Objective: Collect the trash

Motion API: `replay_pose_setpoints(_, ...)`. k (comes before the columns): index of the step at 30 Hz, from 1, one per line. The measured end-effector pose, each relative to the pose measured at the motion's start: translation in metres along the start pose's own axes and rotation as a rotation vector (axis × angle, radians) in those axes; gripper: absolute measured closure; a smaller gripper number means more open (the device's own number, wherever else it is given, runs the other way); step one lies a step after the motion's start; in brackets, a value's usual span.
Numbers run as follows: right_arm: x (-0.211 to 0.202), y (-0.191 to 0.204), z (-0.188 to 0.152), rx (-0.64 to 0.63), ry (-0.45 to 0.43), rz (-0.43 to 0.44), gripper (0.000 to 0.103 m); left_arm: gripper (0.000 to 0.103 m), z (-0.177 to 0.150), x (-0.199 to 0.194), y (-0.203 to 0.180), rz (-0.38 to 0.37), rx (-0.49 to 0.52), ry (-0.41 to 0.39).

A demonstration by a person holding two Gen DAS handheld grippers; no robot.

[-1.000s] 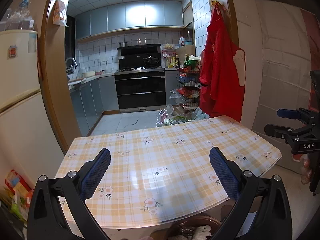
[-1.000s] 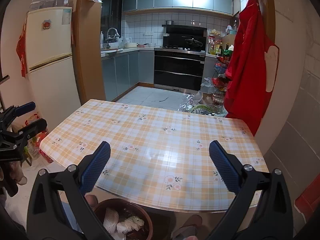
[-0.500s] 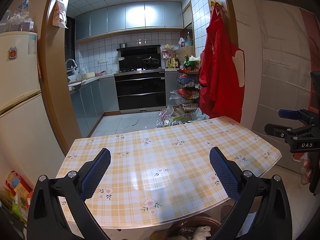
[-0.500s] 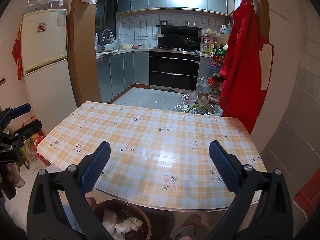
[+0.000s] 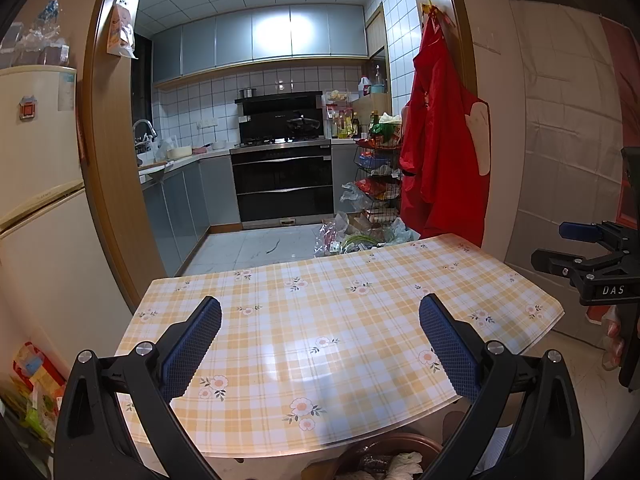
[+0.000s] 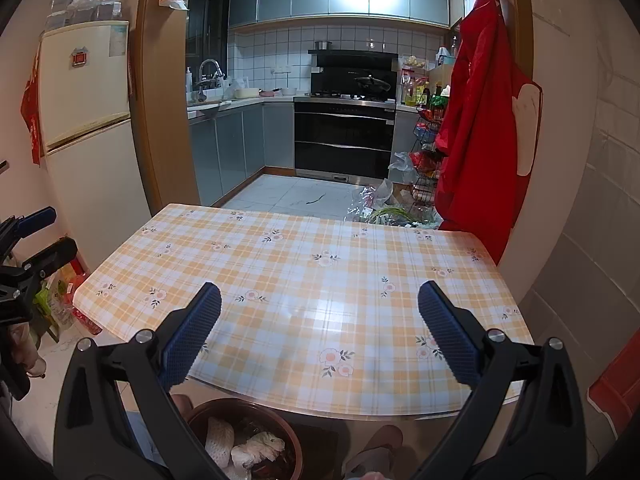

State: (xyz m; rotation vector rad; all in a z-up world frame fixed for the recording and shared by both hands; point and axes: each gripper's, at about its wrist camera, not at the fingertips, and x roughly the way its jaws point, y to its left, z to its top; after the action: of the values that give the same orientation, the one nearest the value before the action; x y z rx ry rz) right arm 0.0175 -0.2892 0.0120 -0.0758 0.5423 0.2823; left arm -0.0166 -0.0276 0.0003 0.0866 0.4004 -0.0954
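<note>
1. Overhead, the left tool (image 5: pixel 320 334) and right tool (image 6: pixel 319 332) hang above the checked desk (image 6: pixel 304 272), both spread wide and holding nothing.
2. Below the desk's near edge, a round brown bin (image 6: pixel 280 424) holds crumpled white trash (image 6: pixel 240 446), heaped with no clear long axis.
3. The desk's near edge curves, and open floor flanks it.

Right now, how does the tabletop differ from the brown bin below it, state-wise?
The tabletop shows only its yellow plaid floral cover, with no trash on it; the brown bin holds crumpled white paper and other scraps. The tabletop is flat and straight-edged; the bin is round and deep. The tabletop sits high, the bin on the floor by its near edge. Both lie in front of the open left hand-held gripper and right hand-held gripper.
</note>
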Motion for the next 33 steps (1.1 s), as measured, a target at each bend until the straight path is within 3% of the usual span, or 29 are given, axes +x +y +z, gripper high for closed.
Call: replay_pose_setpoints(33, 0.0037, -0.0059, -0.0055, 0.005, 0.014, -0.022, 0.006, 0.006, 0.0003, 0.0010, 0.0061, 0.001, -0.005, 0.010)
